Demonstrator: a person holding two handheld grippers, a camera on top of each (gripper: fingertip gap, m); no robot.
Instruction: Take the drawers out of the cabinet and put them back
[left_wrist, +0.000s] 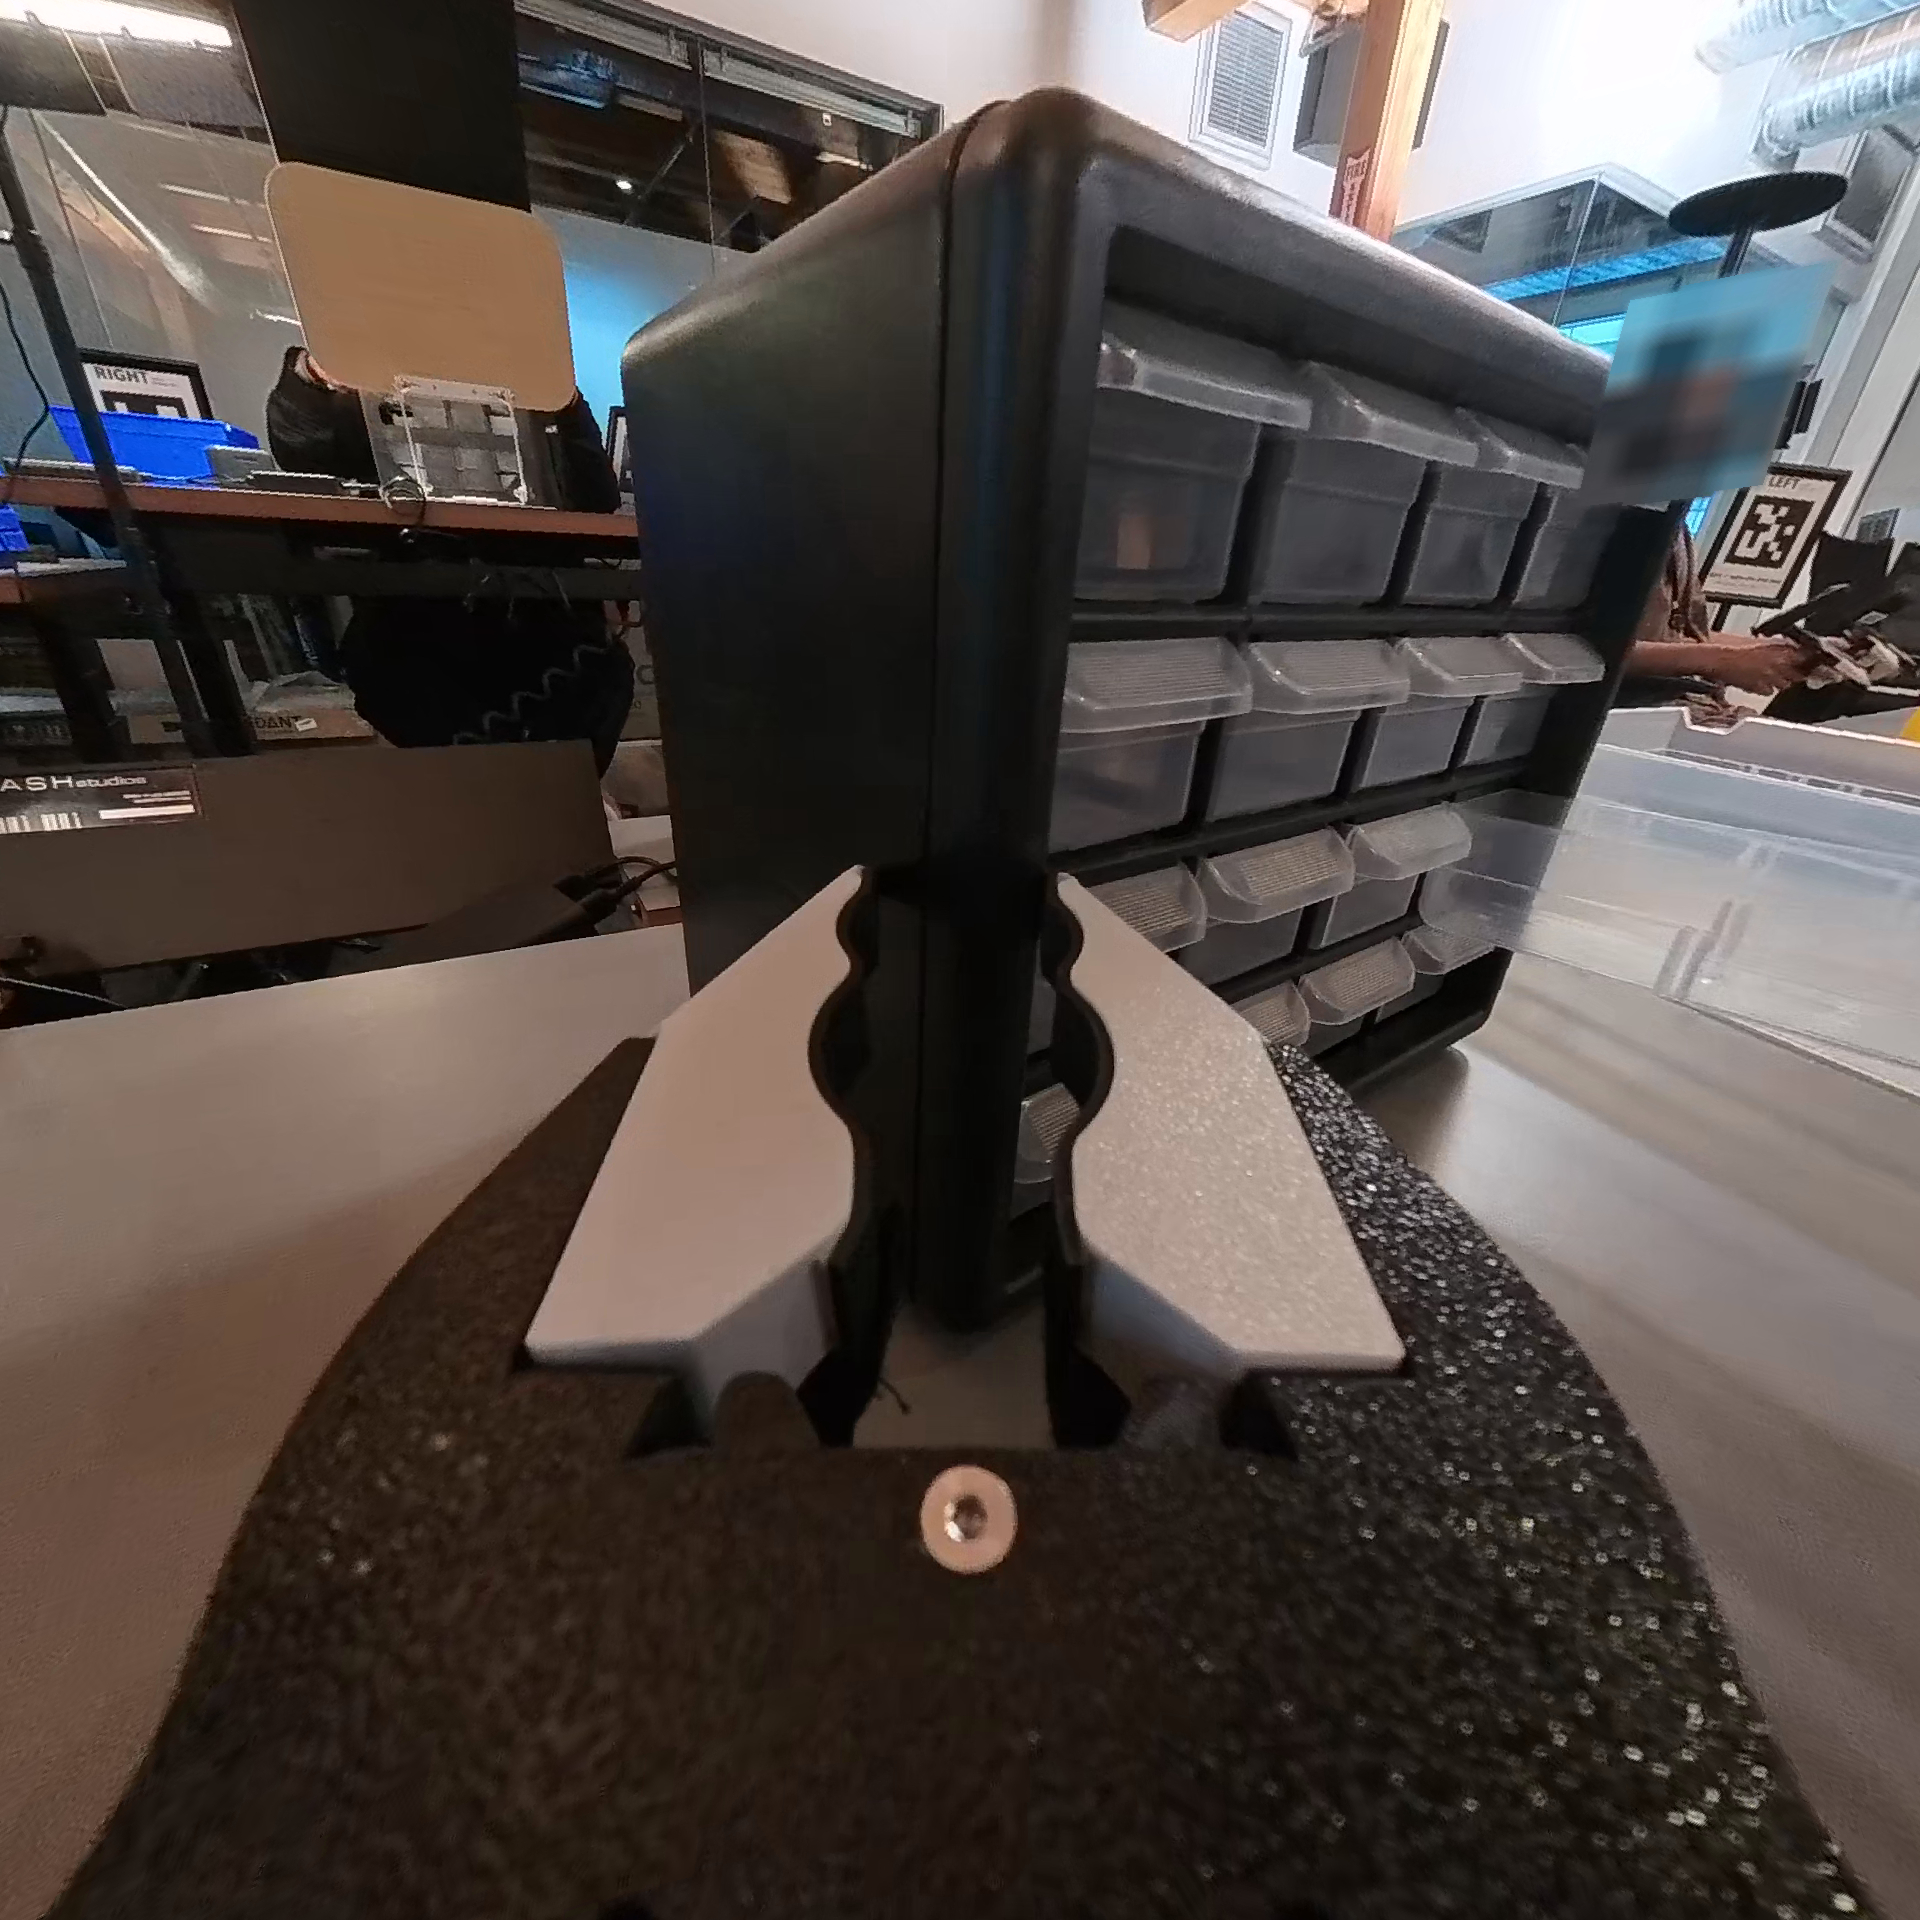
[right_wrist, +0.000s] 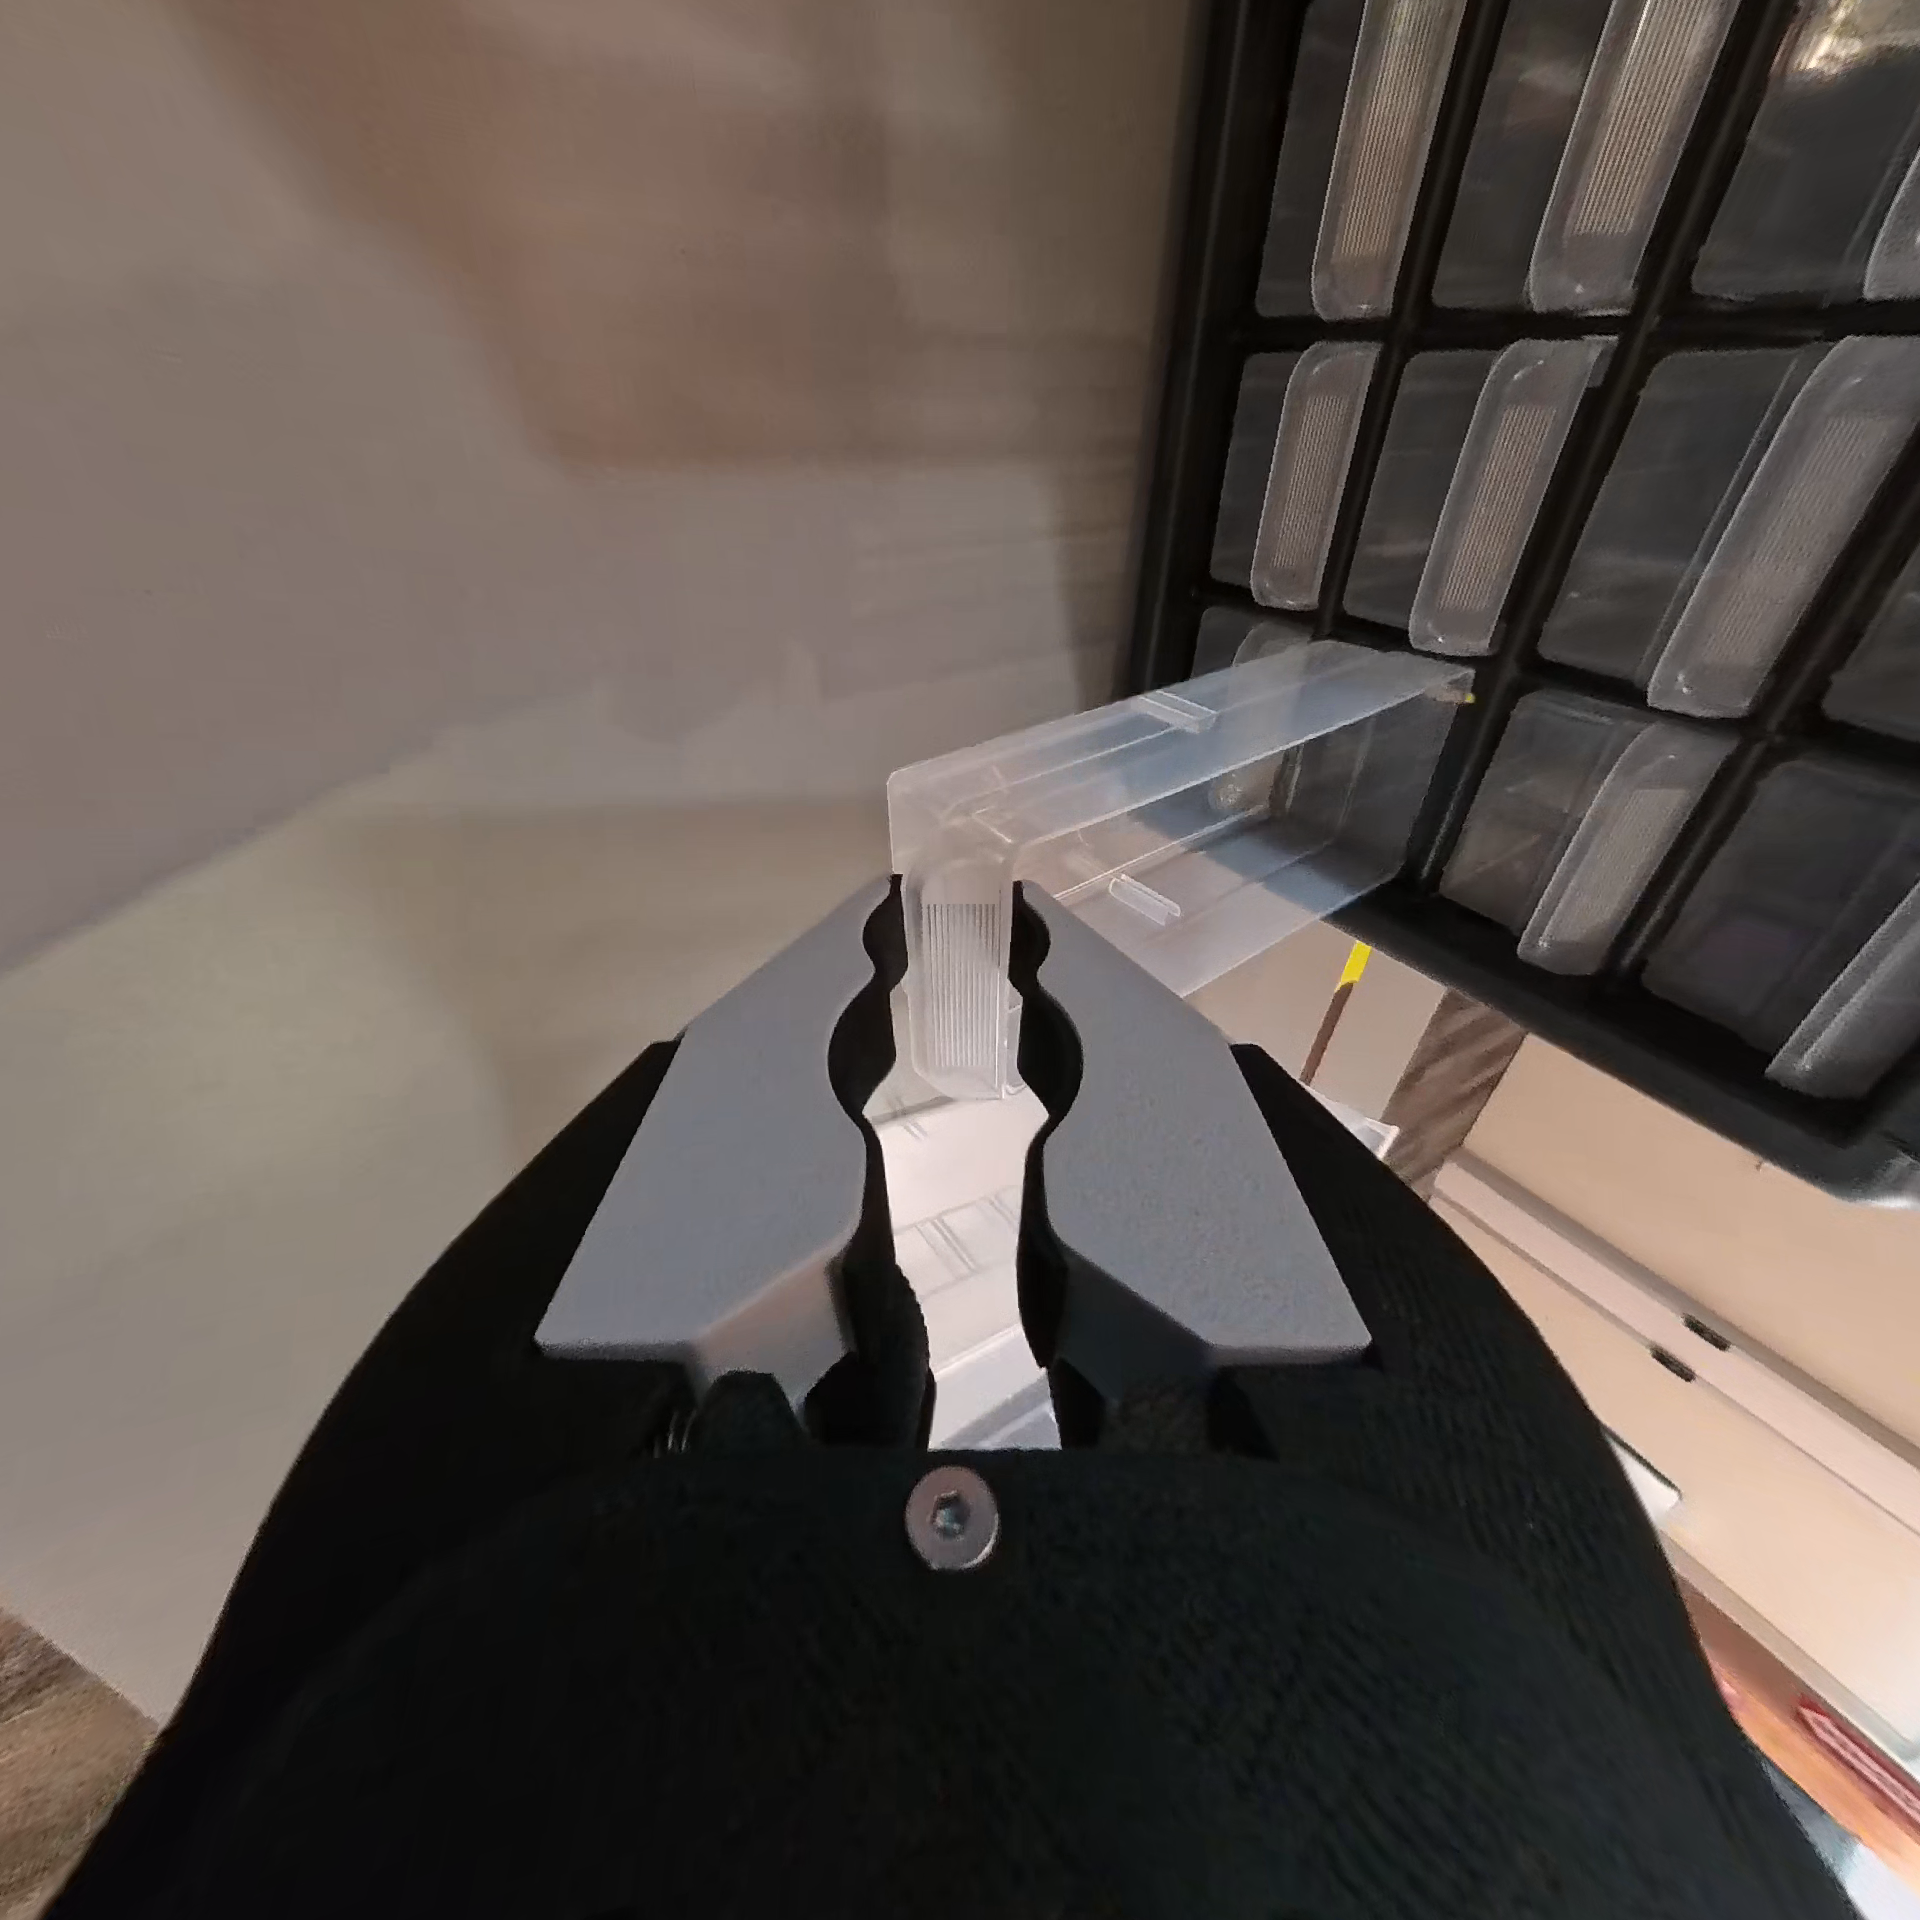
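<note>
While the left gripper (left_wrist: 961, 904) clamps the front corner edge of the black cabinet (left_wrist: 810, 582), with one finger on the side wall and the other on the front frame, the right gripper (right_wrist: 958, 904) grips the ribbed pull tab of a clear drawer (right_wrist: 1174, 800). Its two grey fingers (right_wrist: 727, 1122) are pressed against the tab from both sides.

That drawer is pulled most of the way out of its slot, and only its far end sits inside the cabinet frame. It belongs to the outermost column at the edge of the cabinet, seen in the right wrist view beside the black frame border. In the left wrist view the same drawer (left_wrist: 1662, 894) sticks out from the far end of the third row down, over the grey table (left_wrist: 260, 1122).

All other drawers (left_wrist: 1174, 488) in sight are pushed in, each showing a frosted pull tab on its front. The cabinet stands upright on the table.

Behind the table, the left wrist view shows a workbench (left_wrist: 312, 499) with a blue bin (left_wrist: 94, 436) on it, and a person's hands (left_wrist: 1745, 660) at the right edge, well apart from the cabinet.
</note>
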